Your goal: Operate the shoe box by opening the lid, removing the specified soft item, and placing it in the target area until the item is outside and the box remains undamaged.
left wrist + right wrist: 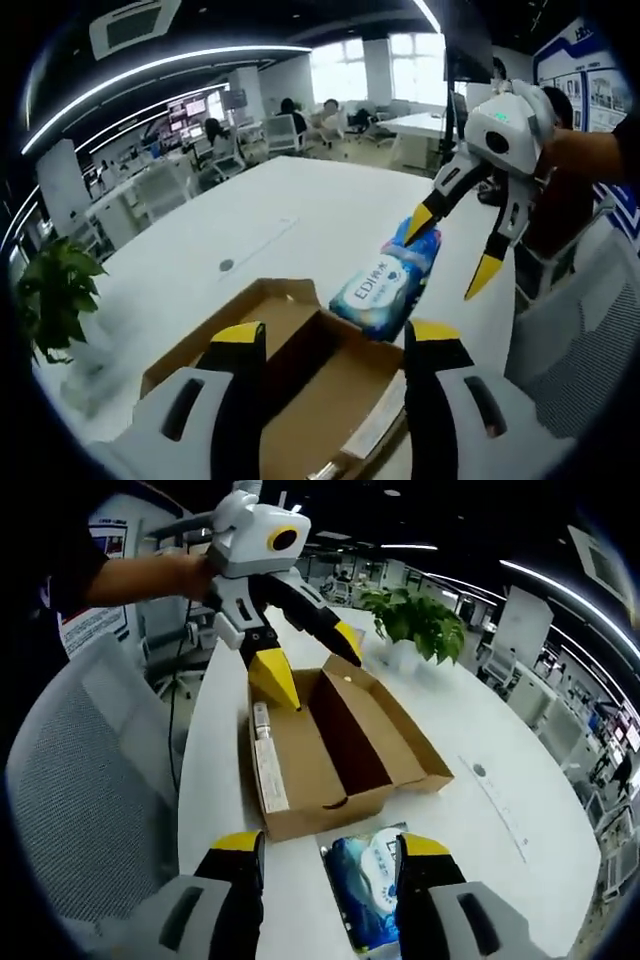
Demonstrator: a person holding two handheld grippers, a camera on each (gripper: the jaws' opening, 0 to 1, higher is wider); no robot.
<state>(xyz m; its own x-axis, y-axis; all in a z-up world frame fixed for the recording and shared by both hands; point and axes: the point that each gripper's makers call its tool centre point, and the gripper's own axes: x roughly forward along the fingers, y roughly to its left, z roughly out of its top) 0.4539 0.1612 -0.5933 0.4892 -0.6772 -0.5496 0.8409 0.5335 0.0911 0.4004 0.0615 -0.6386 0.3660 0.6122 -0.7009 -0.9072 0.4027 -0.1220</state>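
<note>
The brown cardboard shoe box (340, 742) lies open on the white table (500, 810), its lid folded flat beside the tray, and its inside looks bare. A blue soft tissue pack (365, 890) lies on the table just outside the box's end. My right gripper (332, 850) is open with the pack low between its wide jaws. In the left gripper view the right gripper (452, 250) hangs over the pack (385, 282), one tip at its far end. My left gripper (338, 340) is open above the box (300, 370). It appears as the left gripper (310, 660) over the far end.
A potted plant (415, 620) stands on the table beyond the box, also the plant (55, 295). A grey mesh chair (90, 780) stands at the table edge. A round cable port (226, 266) is set in the tabletop. People sit at distant desks.
</note>
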